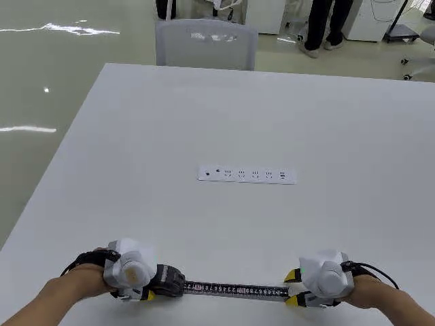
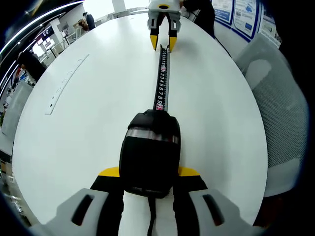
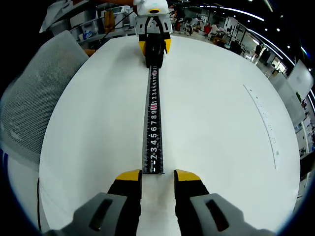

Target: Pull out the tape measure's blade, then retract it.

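A black tape measure case (image 2: 150,157) sits on the white table, and my left gripper (image 2: 150,172) is shut on its sides. In the head view this case (image 1: 170,280) lies near the table's front edge, in my left gripper (image 1: 151,282). The dark blade (image 1: 234,290) is drawn out flat along the table to the right. Its numbered end (image 3: 153,167) reaches the tips of my right gripper (image 3: 157,172). The right jaws stand apart on either side of the end, with a gap beside the blade. My right gripper (image 1: 291,288) rests on the table.
A white power strip (image 1: 247,174) lies flat in the middle of the table (image 1: 204,115). A grey mesh chair (image 1: 206,43) stands at the far edge. A person's legs (image 1: 319,27) show beyond it. The table's front edge is close under both hands.
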{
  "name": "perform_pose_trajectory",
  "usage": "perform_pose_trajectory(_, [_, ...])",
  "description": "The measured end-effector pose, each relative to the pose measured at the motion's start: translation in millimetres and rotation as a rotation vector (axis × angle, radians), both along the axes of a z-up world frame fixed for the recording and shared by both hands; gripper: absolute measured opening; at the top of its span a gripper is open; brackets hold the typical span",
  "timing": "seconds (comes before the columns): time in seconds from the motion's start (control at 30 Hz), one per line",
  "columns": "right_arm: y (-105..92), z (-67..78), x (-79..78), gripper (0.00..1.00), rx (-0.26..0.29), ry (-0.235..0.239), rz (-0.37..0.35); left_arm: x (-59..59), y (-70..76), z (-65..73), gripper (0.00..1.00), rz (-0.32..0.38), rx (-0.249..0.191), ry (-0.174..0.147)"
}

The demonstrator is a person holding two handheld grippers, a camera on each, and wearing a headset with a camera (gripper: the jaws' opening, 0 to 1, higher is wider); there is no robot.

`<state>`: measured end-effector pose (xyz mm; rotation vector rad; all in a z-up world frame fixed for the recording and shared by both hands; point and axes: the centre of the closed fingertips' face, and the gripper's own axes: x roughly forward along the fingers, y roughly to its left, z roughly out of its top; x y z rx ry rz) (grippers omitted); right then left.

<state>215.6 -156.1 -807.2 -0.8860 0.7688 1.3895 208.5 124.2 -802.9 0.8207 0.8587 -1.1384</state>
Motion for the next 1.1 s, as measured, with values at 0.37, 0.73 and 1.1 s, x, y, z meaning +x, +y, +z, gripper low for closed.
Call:
perform_pose_trajectory(0.37, [-8.0, 6.9, -10.0, 0.39, 0.013, -0.002, -0.109, -10.4, 12.3, 14.0, 0.47, 0.098, -0.042, -0.015])
perform_pose_trajectory(0.73, [-13.2, 22.6, -25.8, 0.49, 0.09, 0.002, -0.298, -22.5, 14.6, 22.5, 0.59, 0.242, -0.126, -0.01])
perform_pose_trajectory(1.1, [-26.1, 26.5, -50.0, 0.59, 0.156, -0.054, -0.49, -46.2, 17.0, 29.7, 0.72, 0.397, -0.179, -0.07])
